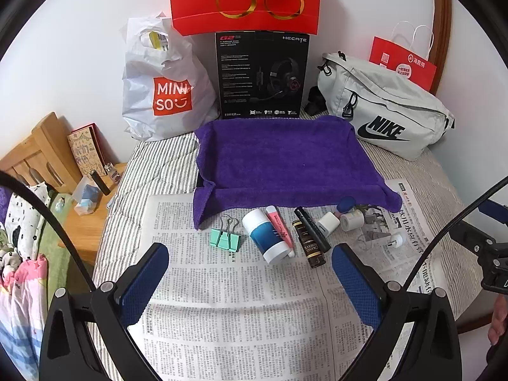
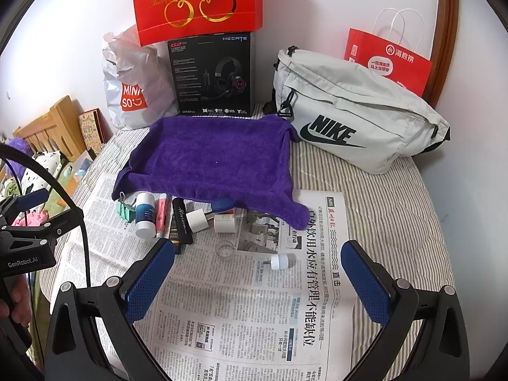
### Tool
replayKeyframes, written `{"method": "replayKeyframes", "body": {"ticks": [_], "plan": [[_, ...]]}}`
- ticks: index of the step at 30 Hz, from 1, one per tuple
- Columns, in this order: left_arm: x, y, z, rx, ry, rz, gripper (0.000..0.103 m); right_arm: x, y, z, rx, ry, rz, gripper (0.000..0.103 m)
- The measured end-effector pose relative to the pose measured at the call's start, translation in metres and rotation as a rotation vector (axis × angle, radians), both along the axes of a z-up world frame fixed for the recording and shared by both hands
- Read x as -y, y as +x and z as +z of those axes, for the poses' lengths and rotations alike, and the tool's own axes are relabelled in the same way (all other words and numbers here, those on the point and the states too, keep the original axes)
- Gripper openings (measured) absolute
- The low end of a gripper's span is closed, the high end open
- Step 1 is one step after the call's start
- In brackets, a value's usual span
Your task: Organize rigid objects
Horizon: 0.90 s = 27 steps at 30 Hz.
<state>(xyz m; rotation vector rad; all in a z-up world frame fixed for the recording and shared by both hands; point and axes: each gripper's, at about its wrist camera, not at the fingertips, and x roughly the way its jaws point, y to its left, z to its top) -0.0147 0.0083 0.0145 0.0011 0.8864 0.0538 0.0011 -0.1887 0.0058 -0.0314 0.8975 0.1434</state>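
At the far wall stand a MINISO bag (image 1: 165, 95), a HECATE headset box (image 1: 262, 74) and a NIKE pouch (image 1: 384, 114); both grippers, left (image 1: 250, 281) and right (image 2: 258, 281), hang with jaws spread wide, empty.

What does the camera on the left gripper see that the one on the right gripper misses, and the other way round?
Only the left wrist view shows the wooden side table with a small dark cylinder on it, and something yellow inside the Miniso bag.

Only the right wrist view shows a clear little cup on the newspaper, and the "Horizon" lettering on the black tube.

Both show the purple towel, green binder clip, blue-and-white bottle, grey Nike bag, headset box, and open, empty grippers: left, right.
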Motion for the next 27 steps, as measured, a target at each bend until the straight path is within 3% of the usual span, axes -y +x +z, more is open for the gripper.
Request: {"method": "replayKeyframes", "body": {"ticks": [16,27], "plan": [[0.001,0.002,-0.004,0.002,0.018,0.006,0.103,0.001,0.001,-0.004,-0.006,-0.002,0.001,0.103],[-0.02,0.023,-0.04,-0.033,-0.019,0.02,0.103,0.008,0.014,-0.023,-0.044,0.018,0.0,0.103]]}}
